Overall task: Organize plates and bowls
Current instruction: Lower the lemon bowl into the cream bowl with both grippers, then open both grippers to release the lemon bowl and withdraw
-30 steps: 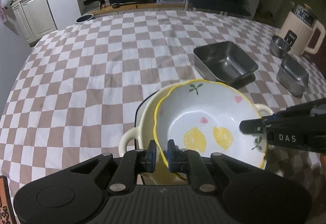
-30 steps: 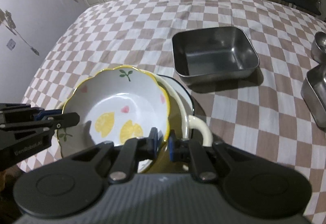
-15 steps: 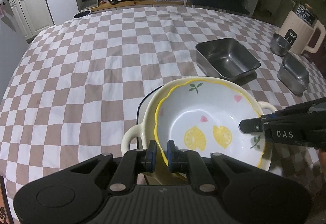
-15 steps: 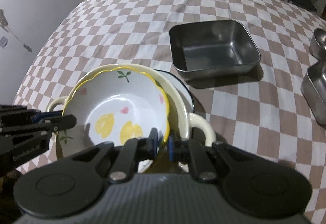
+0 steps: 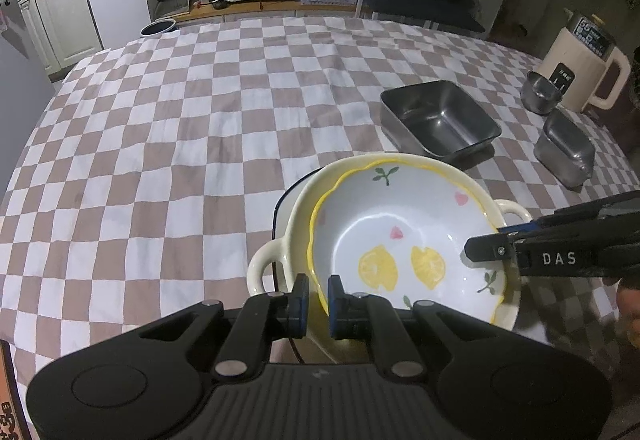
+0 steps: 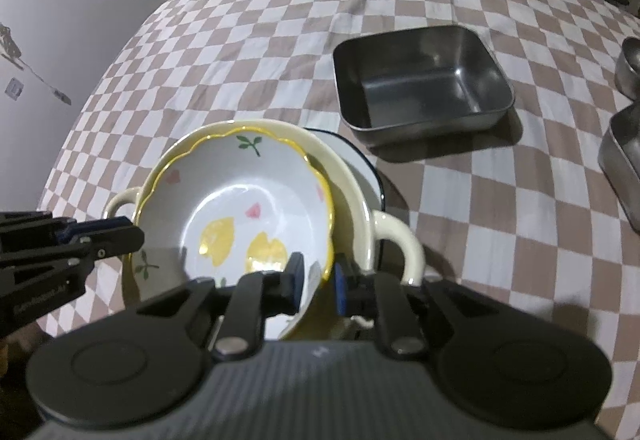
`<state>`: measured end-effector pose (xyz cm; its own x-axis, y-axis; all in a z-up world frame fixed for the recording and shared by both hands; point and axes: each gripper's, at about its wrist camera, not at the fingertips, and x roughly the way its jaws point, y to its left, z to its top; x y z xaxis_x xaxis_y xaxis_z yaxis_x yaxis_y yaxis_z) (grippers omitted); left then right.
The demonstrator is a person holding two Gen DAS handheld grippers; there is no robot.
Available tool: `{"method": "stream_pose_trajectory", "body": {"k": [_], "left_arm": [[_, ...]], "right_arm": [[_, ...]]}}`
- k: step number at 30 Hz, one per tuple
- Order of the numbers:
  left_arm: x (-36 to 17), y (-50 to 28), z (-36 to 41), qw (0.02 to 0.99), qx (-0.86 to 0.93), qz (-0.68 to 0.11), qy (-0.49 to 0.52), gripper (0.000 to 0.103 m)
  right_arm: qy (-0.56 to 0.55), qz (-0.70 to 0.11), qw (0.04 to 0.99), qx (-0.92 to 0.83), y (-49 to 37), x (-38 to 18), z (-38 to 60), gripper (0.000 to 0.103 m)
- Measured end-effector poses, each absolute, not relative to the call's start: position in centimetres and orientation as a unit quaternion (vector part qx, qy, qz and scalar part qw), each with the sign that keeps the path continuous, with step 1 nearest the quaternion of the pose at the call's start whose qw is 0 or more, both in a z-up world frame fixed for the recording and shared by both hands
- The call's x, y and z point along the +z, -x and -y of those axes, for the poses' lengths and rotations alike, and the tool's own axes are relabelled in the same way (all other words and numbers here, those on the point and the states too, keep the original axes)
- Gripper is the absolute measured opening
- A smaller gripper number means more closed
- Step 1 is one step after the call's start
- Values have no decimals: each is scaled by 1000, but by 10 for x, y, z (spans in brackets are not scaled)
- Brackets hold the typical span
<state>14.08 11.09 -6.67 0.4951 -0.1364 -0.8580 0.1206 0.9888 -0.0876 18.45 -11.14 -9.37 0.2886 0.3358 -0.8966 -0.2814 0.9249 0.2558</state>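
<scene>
Lemon bowl (image 5: pixel 404 236) sits nested and tilted inside the cream two-handled bowl (image 5: pixel 280 252), which sits on a dark-rimmed plate (image 5: pixel 286 196); most of that plate is hidden under the stack, only an arc of rim shows on the far side. Left gripper (image 5: pixel 317 300) has narrow jaws clamped on the lemon bowl's near rim. Right gripper (image 6: pixel 318 276) straddles the opposite rim, but in the right wrist view there is a visible gap between rim and pads, so jaws look slightly apart; can't tell if one pad still touches. In the left wrist view the right gripper's tips overlap the bowl's edge, contact hard to make out there. Bottom of the cream bowl and the lemon bowl's underside are hidden by both gripper bodies. Stack sits near the operator-side edge of the checkered worktop (image 5: pixel 200 128). Square steel tray (image 5: pixel 440 118) is near, beyond and right of the stack, not touching. Smaller steel container (image 5: pixel 566 148) and steel cup (image 5: pixel 540 92) are further right, both cut off at the frame edge in the right wrist view. Cream kettle (image 5: pixel 580 68) stands at the worktop's right edge, just behind the cup. Left and far side of the worktop are bare cloth, with only a dark round dish (image 5: pixel 158 27) at the far edge.
</scene>
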Motion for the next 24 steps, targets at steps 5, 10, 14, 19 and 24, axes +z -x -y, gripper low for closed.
{"method": "stream_pose_trajectory", "body": {"k": [5,10,14,19,24], "left_arm": [[-57,-136,-112,870,-78,-486,16,11],[-46,-136,-107,878,-82,-470,26,11],[-39,-140,-96,884,-81,-458,34,26],[-33,-148,-73,889,-101,-446,42,50],[-28,-162,-55,900,-108,-420,50,80]], "right_arm": [[-15,-551,810,202,-176,-83,112,37],[-13,-525,823,216,-171,-67,119,38],[-17,-490,843,219,-172,-51,133,45],[-7,-449,866,219,-176,-38,152,53],[-6,-425,882,203,-187,-31,170,68]]}}
